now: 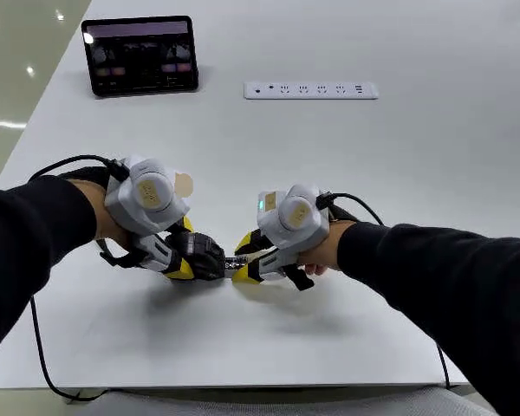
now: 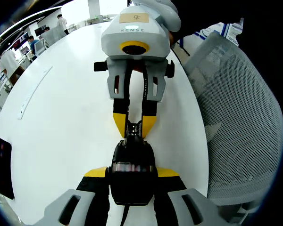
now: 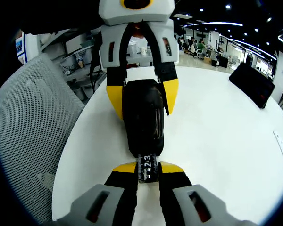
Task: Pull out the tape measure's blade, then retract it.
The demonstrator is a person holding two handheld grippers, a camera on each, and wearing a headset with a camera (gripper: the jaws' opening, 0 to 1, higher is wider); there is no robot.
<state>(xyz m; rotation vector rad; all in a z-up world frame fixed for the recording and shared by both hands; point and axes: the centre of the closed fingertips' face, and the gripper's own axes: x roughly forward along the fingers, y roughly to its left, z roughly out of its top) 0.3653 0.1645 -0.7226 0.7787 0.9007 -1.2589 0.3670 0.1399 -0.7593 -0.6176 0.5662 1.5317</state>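
Looking down at the near part of the white tabletop (image 1: 347, 173), close to its front edge and about midway along it, both tongs meet nose to nose. The left tongs (image 1: 180, 260) are clamped shut on the black tape measure (image 1: 204, 255), one yellow-tipped jaw on each flat side of the case. The case's mouth points at the other gripper.

The right tongs (image 1: 245, 260) are pinched closed on the blade (image 3: 147, 168). Only a short stub of it is out of the case, so their tips sit just beside the case itself. In the right gripper view you can see white scale marks and digits on that dark stub, right between the jaws. In the left gripper view the other gripper's yellow tips bite the blade end just past the case.

Can't tell whether the case is touching the tabletop or held just off it; there's a shadow under both grippers.

Other stuff: a dark tablet (image 1: 140, 55) stands propped up toward the far left corner. A white power strip (image 1: 311, 90) lies flat farther along toward the right, well apart from the grippers. A grey mesh chair (image 2: 236, 117) sits off the front edge.
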